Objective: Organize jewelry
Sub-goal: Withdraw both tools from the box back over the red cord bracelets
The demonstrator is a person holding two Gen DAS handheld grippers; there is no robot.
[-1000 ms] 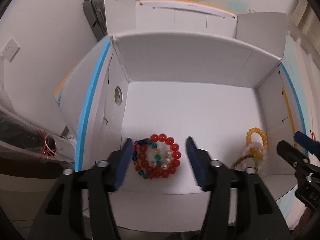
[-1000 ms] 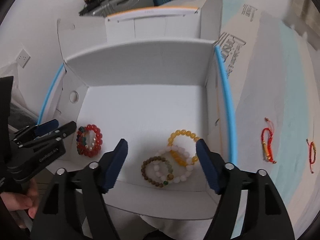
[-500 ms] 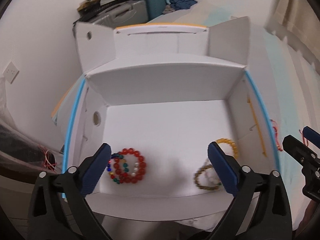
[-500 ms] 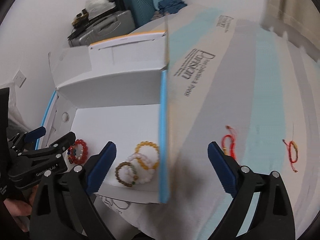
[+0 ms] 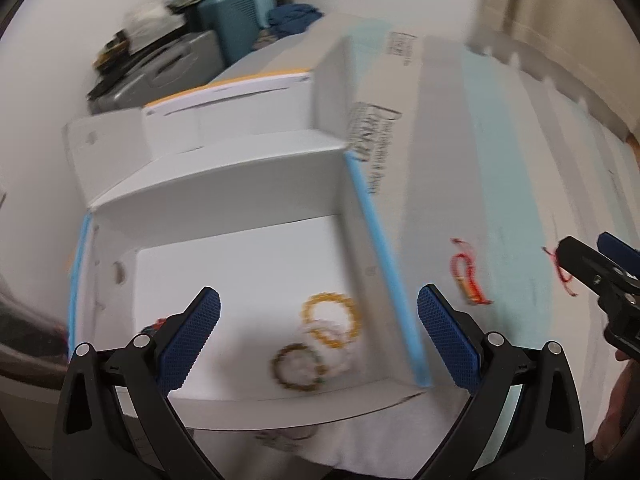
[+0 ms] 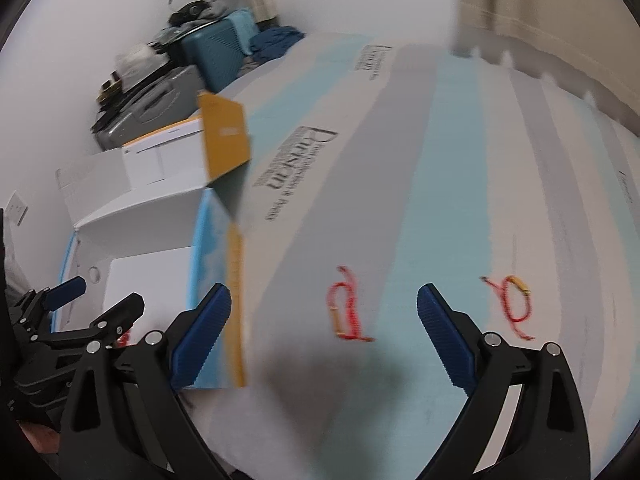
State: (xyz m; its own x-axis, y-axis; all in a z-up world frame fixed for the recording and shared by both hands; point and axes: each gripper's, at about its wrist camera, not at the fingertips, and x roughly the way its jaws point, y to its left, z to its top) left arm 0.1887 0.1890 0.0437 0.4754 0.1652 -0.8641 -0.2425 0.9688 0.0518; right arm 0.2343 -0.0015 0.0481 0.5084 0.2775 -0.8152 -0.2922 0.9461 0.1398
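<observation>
**Both grippers spread wide over box and striped cloth**

Fingers of the left gripper (image 5: 318, 336) stand wide apart with nothing between the blue pads, hovering over the near edge of the white cardboard box (image 5: 248, 184). On the box floor lie a yellow bead bracelet (image 5: 332, 320), a pale bead bracelet (image 5: 340, 340) overlapping it, and a dark olive bead bracelet (image 5: 298, 368) just beside them; motion blur softens all three. The right gripper (image 6: 324, 332) is likewise spread and empty, held above the striped cloth (image 6: 440, 184) to the right of the box. Between its fingers lies a red cord bracelet (image 6: 348, 308); a second red cord bracelet (image 6: 514, 300) lies beyond the right finger.
</observation>
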